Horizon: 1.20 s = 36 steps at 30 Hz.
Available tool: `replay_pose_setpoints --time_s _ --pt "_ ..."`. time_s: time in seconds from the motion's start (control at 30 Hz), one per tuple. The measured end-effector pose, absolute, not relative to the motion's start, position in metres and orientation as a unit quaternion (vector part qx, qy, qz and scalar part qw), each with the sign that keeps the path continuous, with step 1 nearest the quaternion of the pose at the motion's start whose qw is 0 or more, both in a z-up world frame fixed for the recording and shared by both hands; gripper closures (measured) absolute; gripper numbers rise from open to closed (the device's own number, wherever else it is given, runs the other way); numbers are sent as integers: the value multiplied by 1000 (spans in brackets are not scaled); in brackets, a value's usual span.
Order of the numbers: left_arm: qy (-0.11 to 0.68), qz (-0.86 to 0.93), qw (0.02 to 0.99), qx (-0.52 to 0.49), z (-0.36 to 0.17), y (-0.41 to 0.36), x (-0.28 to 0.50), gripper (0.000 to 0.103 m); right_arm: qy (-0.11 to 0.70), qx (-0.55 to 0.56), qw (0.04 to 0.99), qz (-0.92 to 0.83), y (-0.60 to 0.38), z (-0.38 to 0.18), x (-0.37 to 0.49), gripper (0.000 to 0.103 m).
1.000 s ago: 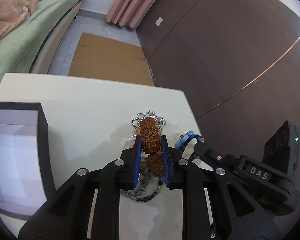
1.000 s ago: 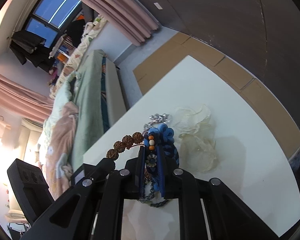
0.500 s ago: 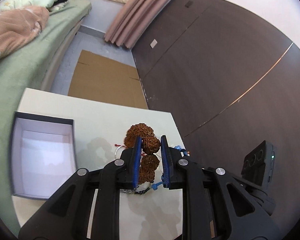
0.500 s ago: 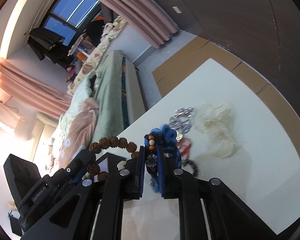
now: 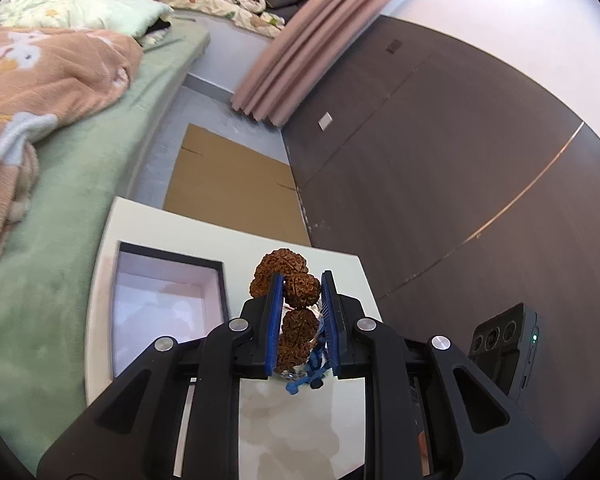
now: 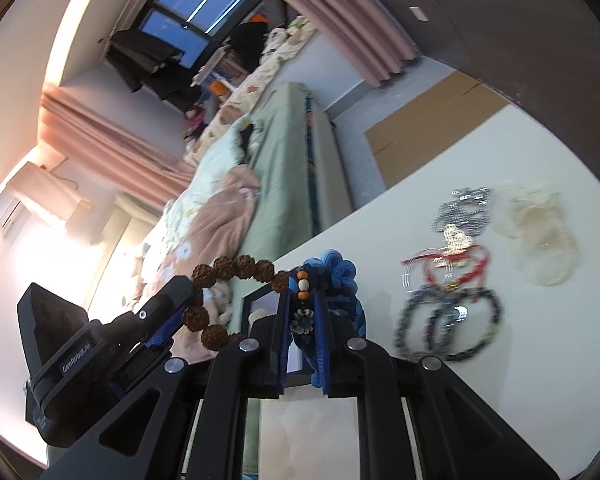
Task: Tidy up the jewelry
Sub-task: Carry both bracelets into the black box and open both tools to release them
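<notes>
My left gripper (image 5: 300, 292) is shut on a brown bracelet of big rough seed beads (image 5: 300, 294), held high above the white table (image 5: 340, 420); it also shows in the right wrist view (image 6: 236, 268). My right gripper (image 6: 302, 300) is shut on a blue knotted-cord bracelet (image 6: 340, 276) with orange and white beads. An open dark box with a white inside (image 5: 160, 308) sits on the table, left of the left gripper. Several pieces lie on the table: a red cord bracelet (image 6: 452, 268), dark bead bracelets (image 6: 448, 320), a silver piece (image 6: 460, 216).
A cream translucent pouch (image 6: 540, 232) lies by the jewelry. A green bed (image 5: 80, 180) with a pink blanket (image 5: 40, 76) runs along the table's left side. Cardboard (image 5: 228, 188) covers the floor beyond the table. A dark wall panel (image 5: 440, 160) stands to the right.
Both grippers have risen well above the table with their bracelets, away from the pile. The box has come further into the left wrist view.
</notes>
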<state>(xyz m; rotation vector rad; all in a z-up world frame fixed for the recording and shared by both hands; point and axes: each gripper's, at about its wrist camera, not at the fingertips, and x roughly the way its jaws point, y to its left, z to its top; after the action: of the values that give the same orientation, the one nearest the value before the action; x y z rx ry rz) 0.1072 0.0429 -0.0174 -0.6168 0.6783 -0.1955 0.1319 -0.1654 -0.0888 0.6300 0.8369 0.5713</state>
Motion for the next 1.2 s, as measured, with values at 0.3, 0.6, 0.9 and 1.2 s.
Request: replay_pose_setpoints --time_s 0.3,0.6,0.9,1.2 --pt "311 -66 895 -312 -13 78 94 84 387 315 817 288 -127 -95 136 91" --pt "316 -46 891 -323 -21 100 93 84 394 299 825 274 -94 -102 138 37" --pt "335 -74 877 -336 -33 93 103 83 405 312 829 227 -127 -105 138 35" --pt "350 6 887 -301 -43 98 108 22 401 298 837 221 -143 -97 130 31"
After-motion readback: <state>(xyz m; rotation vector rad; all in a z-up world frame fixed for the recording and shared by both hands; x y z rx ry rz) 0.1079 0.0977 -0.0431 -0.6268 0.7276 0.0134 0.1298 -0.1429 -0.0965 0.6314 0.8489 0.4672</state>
